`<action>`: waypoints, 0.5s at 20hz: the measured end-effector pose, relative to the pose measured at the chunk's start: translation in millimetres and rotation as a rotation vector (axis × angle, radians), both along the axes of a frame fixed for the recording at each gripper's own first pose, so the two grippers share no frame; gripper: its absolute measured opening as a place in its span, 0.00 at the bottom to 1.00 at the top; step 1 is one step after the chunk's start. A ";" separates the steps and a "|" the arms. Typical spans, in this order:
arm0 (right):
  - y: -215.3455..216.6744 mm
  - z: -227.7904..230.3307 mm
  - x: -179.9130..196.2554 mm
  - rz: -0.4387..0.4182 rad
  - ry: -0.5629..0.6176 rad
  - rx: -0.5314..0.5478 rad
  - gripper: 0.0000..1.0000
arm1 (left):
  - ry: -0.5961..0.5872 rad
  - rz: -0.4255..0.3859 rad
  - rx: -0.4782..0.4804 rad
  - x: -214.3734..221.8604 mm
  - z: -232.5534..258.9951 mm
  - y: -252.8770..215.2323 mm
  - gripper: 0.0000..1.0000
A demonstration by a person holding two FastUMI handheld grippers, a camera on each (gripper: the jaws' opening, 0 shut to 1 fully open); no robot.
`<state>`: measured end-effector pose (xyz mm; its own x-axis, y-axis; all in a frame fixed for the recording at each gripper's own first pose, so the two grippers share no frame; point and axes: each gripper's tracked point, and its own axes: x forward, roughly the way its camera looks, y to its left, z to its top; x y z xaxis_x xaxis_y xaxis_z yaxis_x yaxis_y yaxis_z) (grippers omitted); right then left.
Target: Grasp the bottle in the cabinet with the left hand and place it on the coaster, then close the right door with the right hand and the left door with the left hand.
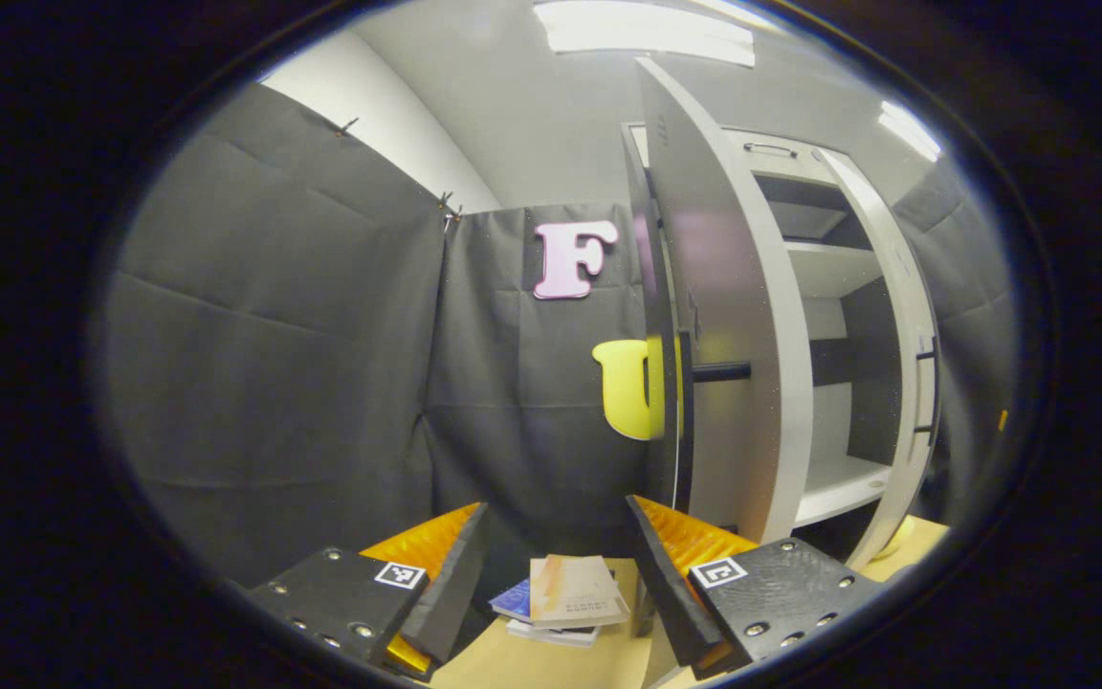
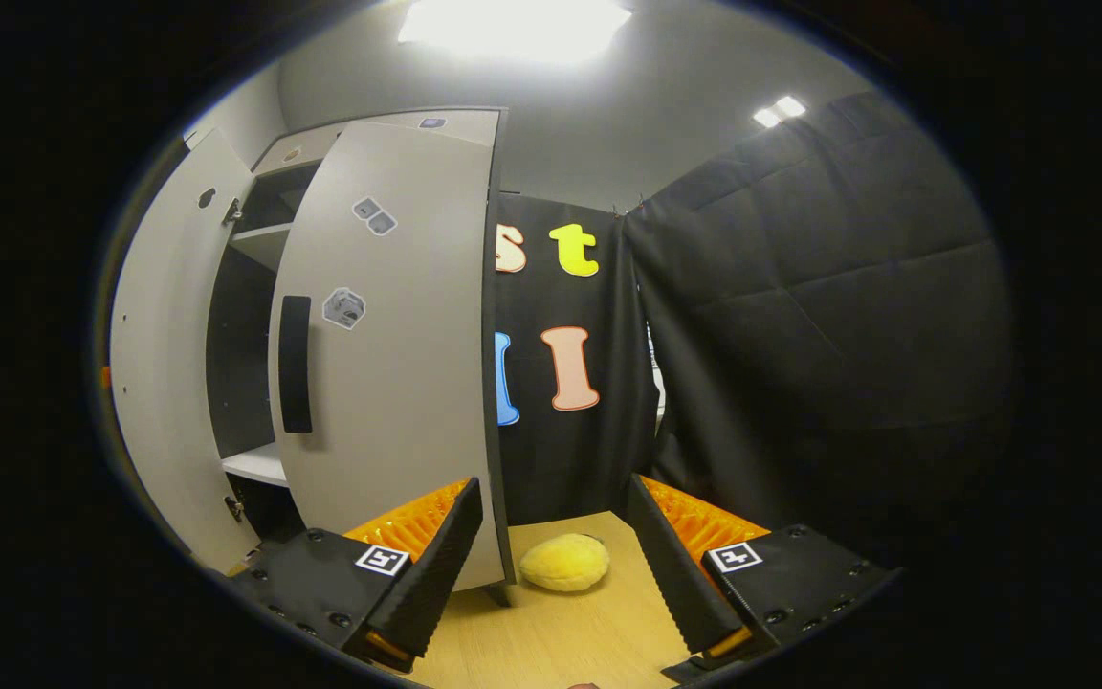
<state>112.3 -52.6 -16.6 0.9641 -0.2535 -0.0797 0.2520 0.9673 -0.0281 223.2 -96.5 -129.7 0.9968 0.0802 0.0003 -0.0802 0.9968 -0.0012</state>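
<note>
In the left gripper view the cabinet (image 1: 833, 277) stands to the right with both doors swung out. Its left door (image 1: 733, 316) is nearly edge-on to me and carries a black bar handle (image 1: 721, 371). The right door (image 1: 910, 335) is beyond it, and white shelves (image 1: 838, 483) show between the two. My left gripper (image 1: 557, 522) is open and holds nothing, left of that door. In the right gripper view the right door (image 2: 398, 364) with its black handle (image 2: 295, 364) stands open just ahead on the left. My right gripper (image 2: 553, 493) is open with nothing in it, near the door's lower edge.
A small stack of books (image 1: 565, 598) lies on the wooden table (image 1: 513, 660) between the left gripper's fingers. A soft yellow lump (image 2: 565, 562) rests on the table (image 2: 551, 641) by the right door's bottom corner. Black cloth walls close in behind both sides.
</note>
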 end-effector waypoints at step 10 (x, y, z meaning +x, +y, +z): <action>-36.5 -7.4 -10.2 -0.006 0.022 0.040 0.98 | 0.000 -0.026 -0.005 4.1 2.8 -3.8 0.87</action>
